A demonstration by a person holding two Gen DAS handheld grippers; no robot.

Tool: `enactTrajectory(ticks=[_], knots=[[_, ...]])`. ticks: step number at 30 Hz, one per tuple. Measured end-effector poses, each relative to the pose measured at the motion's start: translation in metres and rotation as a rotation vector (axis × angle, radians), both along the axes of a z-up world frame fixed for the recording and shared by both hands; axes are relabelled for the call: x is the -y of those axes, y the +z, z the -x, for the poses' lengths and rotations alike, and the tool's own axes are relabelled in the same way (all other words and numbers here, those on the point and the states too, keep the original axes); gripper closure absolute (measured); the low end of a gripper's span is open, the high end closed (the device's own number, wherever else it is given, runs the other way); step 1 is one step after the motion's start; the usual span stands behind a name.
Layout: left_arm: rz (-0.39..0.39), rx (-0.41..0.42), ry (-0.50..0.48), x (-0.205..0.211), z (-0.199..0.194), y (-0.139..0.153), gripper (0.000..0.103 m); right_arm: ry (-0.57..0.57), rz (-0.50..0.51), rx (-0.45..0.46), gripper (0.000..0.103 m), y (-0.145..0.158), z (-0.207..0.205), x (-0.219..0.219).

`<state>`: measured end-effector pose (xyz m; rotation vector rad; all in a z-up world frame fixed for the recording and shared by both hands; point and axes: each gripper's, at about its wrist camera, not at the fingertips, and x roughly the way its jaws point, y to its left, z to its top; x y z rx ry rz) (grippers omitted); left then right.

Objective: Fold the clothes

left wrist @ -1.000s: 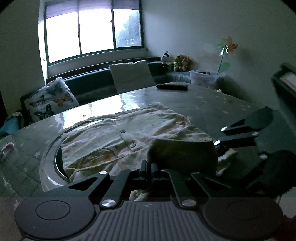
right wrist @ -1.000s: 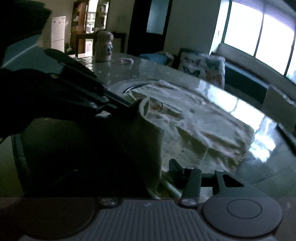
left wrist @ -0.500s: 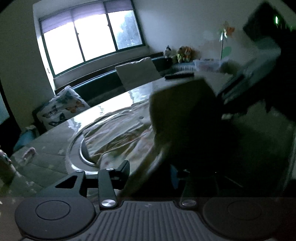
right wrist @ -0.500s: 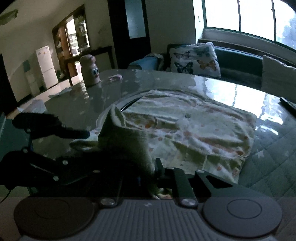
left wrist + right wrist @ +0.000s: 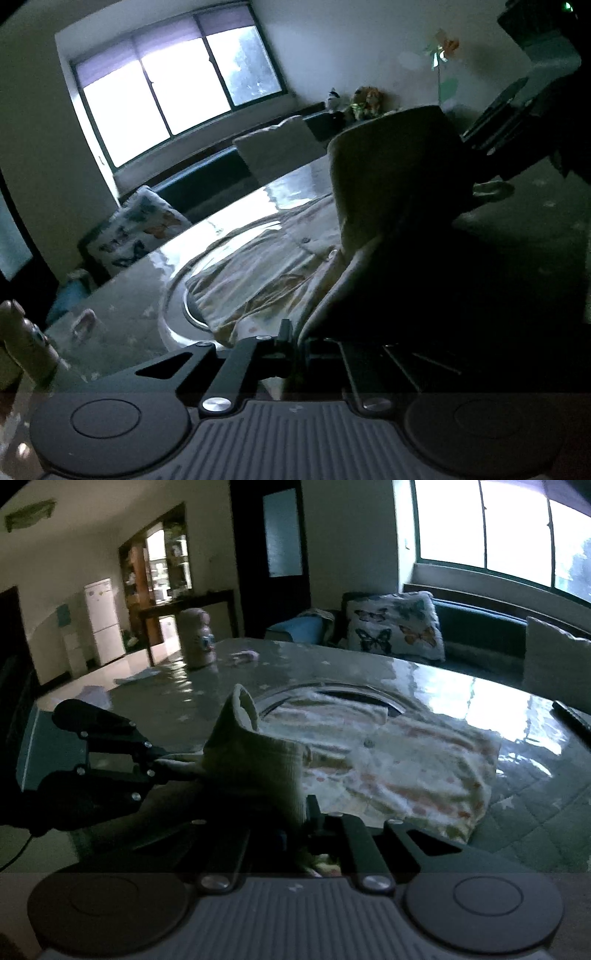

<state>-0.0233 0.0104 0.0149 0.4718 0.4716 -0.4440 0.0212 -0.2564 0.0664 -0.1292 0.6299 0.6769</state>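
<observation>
dim room, glossy worktop (image 5: 424,672); both grippers' fingers pinched closed on the printed shirt (image 5: 406,768); left gripper (image 5: 295,347), right gripper (image 5: 299,834), right just closing.

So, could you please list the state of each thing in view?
Shirt: spread on the table, near edge lifted.
Left gripper: shut on the shirt's edge.
Right gripper: just closed onto the shirt's edge.
Table: glossy, shirt on it.

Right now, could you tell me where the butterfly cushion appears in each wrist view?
Left wrist view: the butterfly cushion sits left of centre, under the window.
Right wrist view: it lies upper right of centre, left of the window.
Shared landmark: the patterned shirt spread on the table.
</observation>
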Motion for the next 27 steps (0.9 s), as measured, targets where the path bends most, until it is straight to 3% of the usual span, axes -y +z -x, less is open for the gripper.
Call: enactTrajectory(ticks=[7,12,20,27], knots=[[0.075,-0.085,-0.058,-0.011,0.059,0.033,0.097,0.106,0.012,-0.038,0.096,0.029,0.057,0.011],[0.102,-0.079,-0.075,-0.012,0.054,0.052,0.097,0.141,0.029,-0.039,0.096,0.051,0.061,0.012],[0.083,-0.059,-0.035,-0.008,-0.026,0.059,0.096,0.116,0.035,-0.021,0.096,0.063,-0.012,0.007],[0.101,-0.180,0.087,-0.009,-0.123,0.024,0.096,0.077,0.069,-0.057,0.096,0.038,-0.107,-0.010]])
